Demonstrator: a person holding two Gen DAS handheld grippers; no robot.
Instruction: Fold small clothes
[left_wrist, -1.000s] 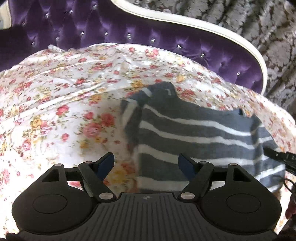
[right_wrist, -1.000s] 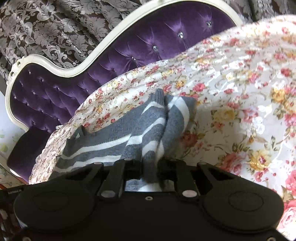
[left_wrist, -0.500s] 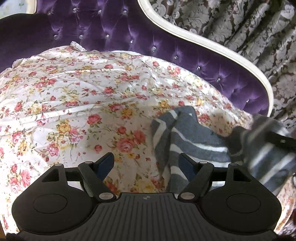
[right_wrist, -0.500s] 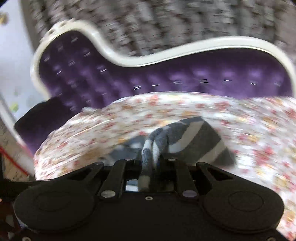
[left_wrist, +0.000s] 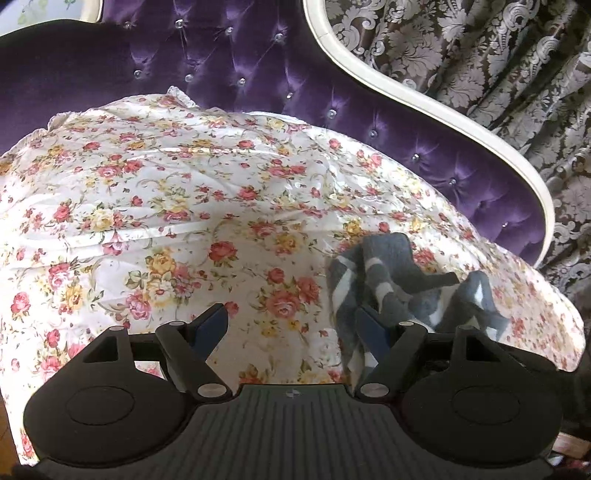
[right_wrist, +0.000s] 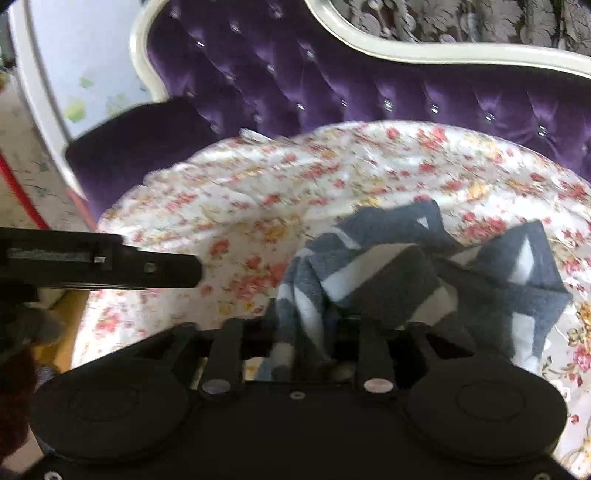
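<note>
No readable text or brand anywhere; we are only seeing a small round emblem (left_wrist: 291, 394) on the left gripper's ribbed housing, too small to read. We are holding the left gripper (left_wrist: 291, 326) spread wide, its blue-padded fingers (left_wrist: 210, 325) gripping nothing and hovering over the floral sheet (left_wrist: 184, 221). Its right-hand finger is sitting against or just in front of the near edge of the striped grey garment (left_wrist: 391, 273); we cannot tell whether it is actually touching. From the left gripper, the garment is lying bunched ahead and to the right, on the sheet, with most of the cloth outside the finger gap. We are keeping the right gripper (right_wrist: 306, 332) clenched on a gathered fold of the striped grey garment (right_wrist: 388, 280), the fabric pinched between the closed fingers and rising straight out of them. From the right gripper the rest of the garment is spreading ahead and to the right, crumpled, with one corner standing up at far right. The left gripper's black body (right_wrist: 99, 262) is showing at this view's left edge, apart from the cloth. Beyond both, the purple tufted headboard (left_wrist: 258, 66) is curving behind the sheet. The right view is blurring slightly.
</note>
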